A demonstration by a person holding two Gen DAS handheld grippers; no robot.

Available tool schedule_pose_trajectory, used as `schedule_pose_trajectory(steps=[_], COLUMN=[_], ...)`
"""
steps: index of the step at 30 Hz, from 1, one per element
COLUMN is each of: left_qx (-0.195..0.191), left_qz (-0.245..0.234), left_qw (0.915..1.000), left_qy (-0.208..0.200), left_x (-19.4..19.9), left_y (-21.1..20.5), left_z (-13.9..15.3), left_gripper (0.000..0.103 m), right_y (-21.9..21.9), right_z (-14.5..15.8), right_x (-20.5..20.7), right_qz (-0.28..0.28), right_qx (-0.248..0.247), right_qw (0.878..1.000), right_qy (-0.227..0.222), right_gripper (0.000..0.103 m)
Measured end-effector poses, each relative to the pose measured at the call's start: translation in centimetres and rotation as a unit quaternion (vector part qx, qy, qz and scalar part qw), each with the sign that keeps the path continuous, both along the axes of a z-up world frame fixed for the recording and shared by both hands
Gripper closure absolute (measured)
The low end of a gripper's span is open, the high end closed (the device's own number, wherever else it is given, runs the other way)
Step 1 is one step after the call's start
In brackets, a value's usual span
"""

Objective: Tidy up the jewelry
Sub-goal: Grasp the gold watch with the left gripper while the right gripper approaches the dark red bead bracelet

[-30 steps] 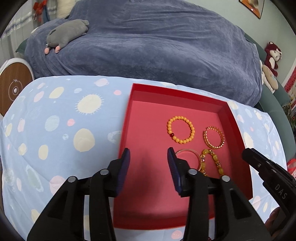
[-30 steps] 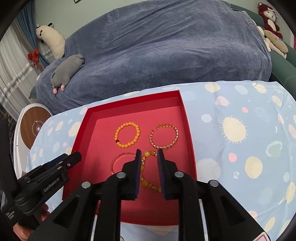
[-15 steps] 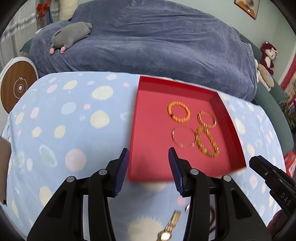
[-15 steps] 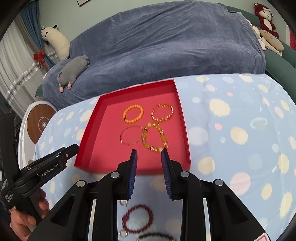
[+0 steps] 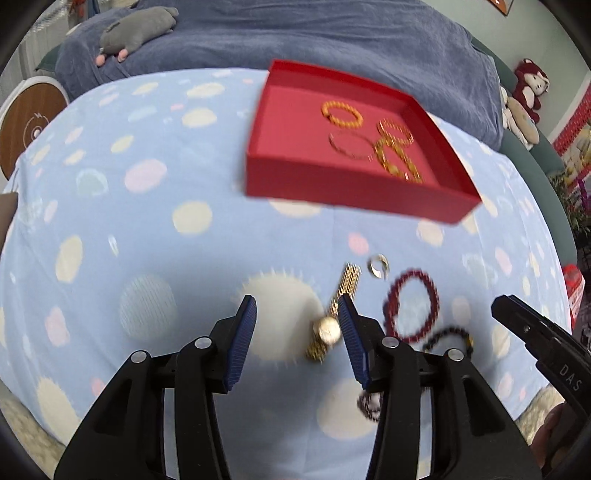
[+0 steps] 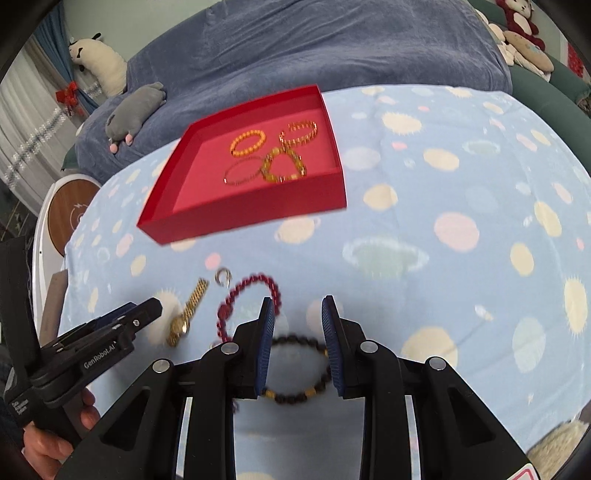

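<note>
A red tray (image 5: 354, 201) (image 6: 243, 214) on the spotted blue cloth holds several orange and gold bracelets (image 5: 341, 114) (image 6: 249, 142). On the cloth near me lie a gold watch (image 5: 332, 317) (image 6: 186, 312), a small silver ring (image 5: 378, 264) (image 6: 222, 277), a dark red bead bracelet (image 5: 412, 306) (image 6: 247, 299) and a dark bead bracelet (image 6: 295, 369) (image 5: 448, 338). My left gripper (image 5: 297, 339) is open and empty, the watch by its right finger. My right gripper (image 6: 298, 347) is open and empty over the dark bracelet.
A bed under a blue-grey blanket (image 5: 314, 40) lies behind the table, with a grey plush (image 5: 138, 27) (image 6: 136, 109). A round wooden-topped disc (image 5: 27, 123) (image 6: 72, 210) stands at the left. Plush toys (image 5: 528, 88) sit at the right.
Both grippers have pulled back from the tray toward the near table edge. The loose jewelry on the cloth has come into view. The right gripper's jaws have opened wider.
</note>
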State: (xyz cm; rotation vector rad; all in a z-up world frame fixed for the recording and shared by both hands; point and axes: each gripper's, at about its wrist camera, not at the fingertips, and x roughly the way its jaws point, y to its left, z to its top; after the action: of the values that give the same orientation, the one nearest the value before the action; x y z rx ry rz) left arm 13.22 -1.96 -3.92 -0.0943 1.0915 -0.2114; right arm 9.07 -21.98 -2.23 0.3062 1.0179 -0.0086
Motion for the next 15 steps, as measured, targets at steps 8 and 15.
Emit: schedule_pose_trajectory(steps=[8,15], left_qx=[0.035,0.059], left_qz=[-0.021,-0.020], left_qw=[0.9992,0.9979], left_qy=[0.000,-0.016], left_x=[-1.5,-1.1], left_y=[-2.1,-2.4], left_z=[-2.1,-2.1], left_gripper=[0.054,0.081], right_y=[0.3,1.1], right_z=[-1.4,-1.9], right_x=[-2.0,-1.8], right_qz=[0.000,0.010], right_qx=[0.007,0.009], right_qw=[1.000,1.000], right_qy=[0.021,0.025], right_gripper=[0.076,0.076])
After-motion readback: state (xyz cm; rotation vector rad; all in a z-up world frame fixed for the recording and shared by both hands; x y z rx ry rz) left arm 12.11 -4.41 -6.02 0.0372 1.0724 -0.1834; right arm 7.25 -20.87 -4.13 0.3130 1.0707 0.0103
